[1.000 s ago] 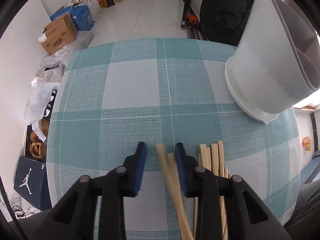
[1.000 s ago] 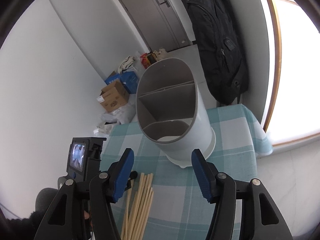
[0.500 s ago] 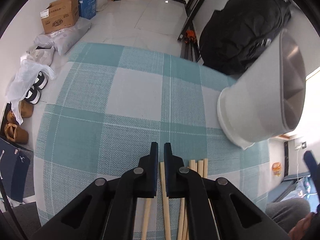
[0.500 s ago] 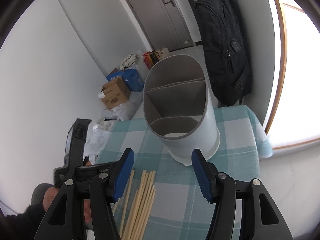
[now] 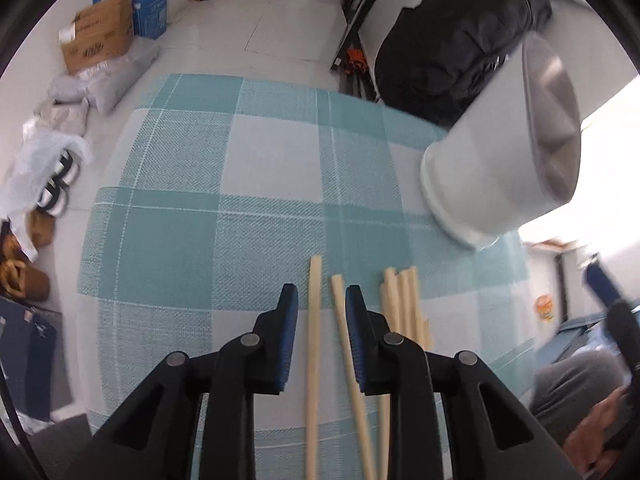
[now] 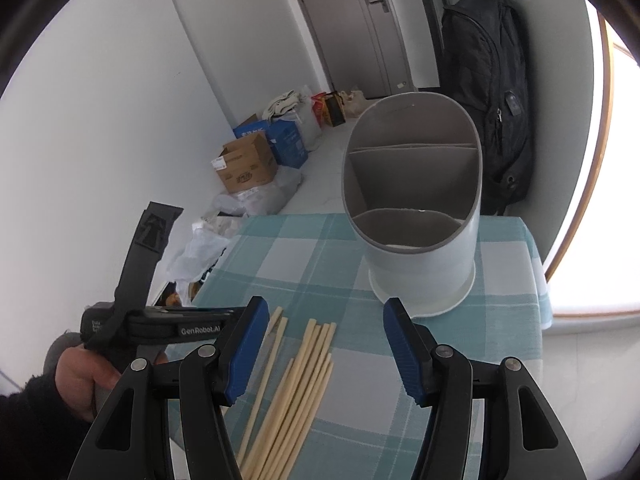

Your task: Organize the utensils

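Several wooden chopsticks (image 6: 304,376) lie on the teal checked tablecloth (image 5: 256,168). In the left wrist view two chopsticks (image 5: 314,320) lie loose between the fingers of my left gripper (image 5: 322,300), which is open just above them; the other chopsticks (image 5: 400,300) lie to its right. A grey divided utensil holder (image 6: 416,216) stands upright at the far right of the table, also seen in the left wrist view (image 5: 500,160). My right gripper (image 6: 322,312) is open and empty, held above the chopsticks in front of the holder.
The table's edges are close on the left and far sides. A black backpack (image 6: 484,96) hangs behind the holder. Cardboard boxes (image 5: 96,44) and bags lie on the floor to the left. The person's left hand (image 6: 76,380) holds the left gripper.
My left gripper was open, then shut over the chopsticks half a second ago, and now is open again, higher and further back. Two chopsticks now lie apart from the bundle.
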A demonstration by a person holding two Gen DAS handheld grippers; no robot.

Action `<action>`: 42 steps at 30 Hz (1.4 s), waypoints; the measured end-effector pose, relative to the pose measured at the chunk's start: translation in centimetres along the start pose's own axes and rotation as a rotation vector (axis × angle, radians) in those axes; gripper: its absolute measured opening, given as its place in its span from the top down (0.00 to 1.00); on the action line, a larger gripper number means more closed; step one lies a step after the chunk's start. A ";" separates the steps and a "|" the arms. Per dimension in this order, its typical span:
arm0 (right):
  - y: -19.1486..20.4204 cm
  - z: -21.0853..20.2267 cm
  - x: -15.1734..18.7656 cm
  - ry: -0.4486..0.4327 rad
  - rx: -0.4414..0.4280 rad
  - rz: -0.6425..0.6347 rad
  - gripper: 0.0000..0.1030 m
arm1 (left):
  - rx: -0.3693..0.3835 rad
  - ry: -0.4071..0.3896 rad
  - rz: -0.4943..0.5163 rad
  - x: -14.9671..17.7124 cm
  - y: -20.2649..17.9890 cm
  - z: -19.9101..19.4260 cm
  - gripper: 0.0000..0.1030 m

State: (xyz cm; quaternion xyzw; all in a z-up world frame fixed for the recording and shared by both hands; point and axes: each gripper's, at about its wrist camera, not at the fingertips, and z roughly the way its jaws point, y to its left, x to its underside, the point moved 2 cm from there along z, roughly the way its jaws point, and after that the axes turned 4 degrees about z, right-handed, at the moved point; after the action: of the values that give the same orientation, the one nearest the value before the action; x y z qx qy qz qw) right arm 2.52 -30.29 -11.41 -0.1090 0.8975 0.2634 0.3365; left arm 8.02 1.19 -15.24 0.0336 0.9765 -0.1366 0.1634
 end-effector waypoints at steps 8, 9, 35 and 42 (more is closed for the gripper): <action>0.8 -0.2 0.2 -0.021 0.013 -0.044 0.42 | -0.141 0.039 0.095 0.9 -0.9 1.0 0.80; 0.8 -0.2 0.1 -0.022 0.011 -0.044 0.42 | -0.155 0.045 0.091 0.7 -0.9 1.2 0.80; -0.8 -2.8 -1.0 -0.084 -0.032 0.016 0.42 | -0.287 0.109 0.213 0.9 -2.7 1.4 0.57; -1.7 -3.4 -1.5 -0.101 -0.033 0.047 0.42 | -0.291 0.120 0.249 -1.6 -2.6 2.6 0.49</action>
State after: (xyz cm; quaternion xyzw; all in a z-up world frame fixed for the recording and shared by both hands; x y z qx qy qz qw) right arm 2.39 -33.56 -8.96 -0.0798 0.8774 0.2910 0.3730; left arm 10.03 -2.02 -16.45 0.1380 0.9822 0.0295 0.1238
